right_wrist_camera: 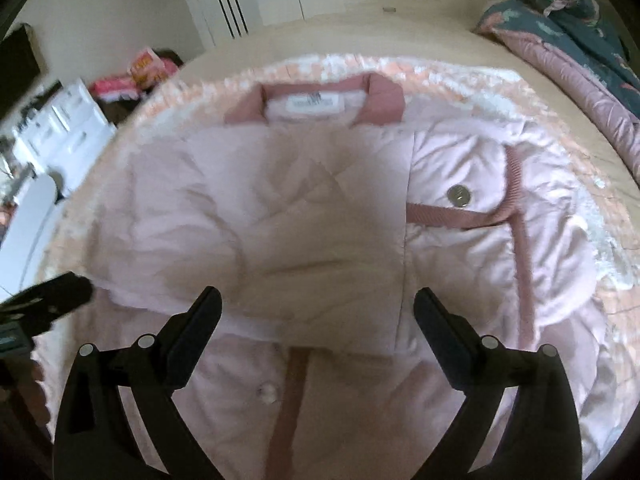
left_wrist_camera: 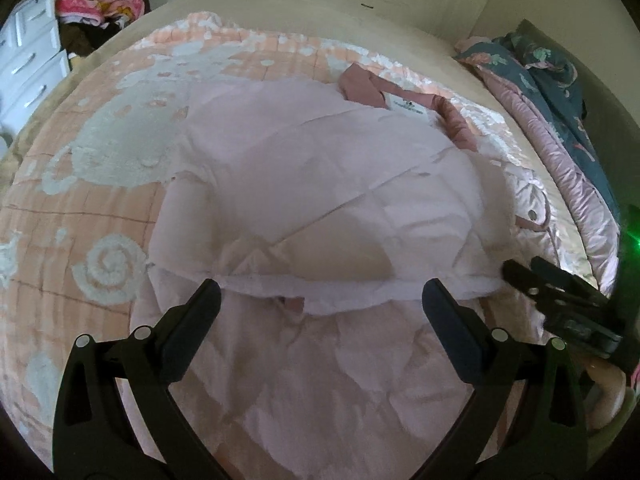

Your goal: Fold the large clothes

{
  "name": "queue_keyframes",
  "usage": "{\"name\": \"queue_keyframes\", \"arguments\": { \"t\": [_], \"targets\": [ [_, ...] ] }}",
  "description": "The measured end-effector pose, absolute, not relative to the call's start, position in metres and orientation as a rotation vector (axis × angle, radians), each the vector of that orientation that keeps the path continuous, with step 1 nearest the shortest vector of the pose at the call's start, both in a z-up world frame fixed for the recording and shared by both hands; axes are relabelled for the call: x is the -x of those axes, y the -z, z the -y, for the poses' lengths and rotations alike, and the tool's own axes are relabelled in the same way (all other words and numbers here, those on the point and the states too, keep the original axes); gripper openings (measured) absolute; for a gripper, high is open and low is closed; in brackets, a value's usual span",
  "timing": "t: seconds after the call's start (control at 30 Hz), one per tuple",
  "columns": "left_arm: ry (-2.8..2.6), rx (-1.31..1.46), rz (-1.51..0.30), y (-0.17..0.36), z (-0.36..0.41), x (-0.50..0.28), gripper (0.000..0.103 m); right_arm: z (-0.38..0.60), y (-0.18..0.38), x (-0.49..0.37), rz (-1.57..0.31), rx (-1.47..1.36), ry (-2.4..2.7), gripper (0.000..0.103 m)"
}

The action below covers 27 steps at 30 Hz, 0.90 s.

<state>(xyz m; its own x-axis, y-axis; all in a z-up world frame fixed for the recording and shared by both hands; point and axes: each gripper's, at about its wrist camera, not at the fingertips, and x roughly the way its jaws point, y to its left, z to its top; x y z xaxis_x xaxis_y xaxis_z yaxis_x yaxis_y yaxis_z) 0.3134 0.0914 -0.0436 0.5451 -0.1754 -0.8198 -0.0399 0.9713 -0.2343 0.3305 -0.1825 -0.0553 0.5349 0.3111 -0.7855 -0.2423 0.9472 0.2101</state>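
Both hand-held grippers hover released over a pale pink quilted jacket [right_wrist_camera: 320, 200] spread on the bed [left_wrist_camera: 360, 20]. Left hand-held gripper [left_wrist_camera: 320, 300] has its jaws spread wide with nothing between them, above the folded-over edge of the jacket. Right hand-held gripper [right_wrist_camera: 318, 304] also stands wide apart and empty, over the jacket's front below the dusty-rose collar [right_wrist_camera: 316, 100]. Under the jacket lies a peach and white blanket [left_wrist_camera: 100, 200]; a dark floral quilt [right_wrist_camera: 580, 28] is bunched at the bed's far right.
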Motion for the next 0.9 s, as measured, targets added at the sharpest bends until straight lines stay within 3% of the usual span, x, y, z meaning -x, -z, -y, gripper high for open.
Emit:
{"name": "queue_keyframes", "arguments": {
  "t": [0.9],
  "targets": [
    [0.099,0.256,-0.874,-0.023,-0.091,-0.253,0.094,0.203,-0.020,-0.255,-0.825,-0.113,-0.363,0.099]
  ]
}}
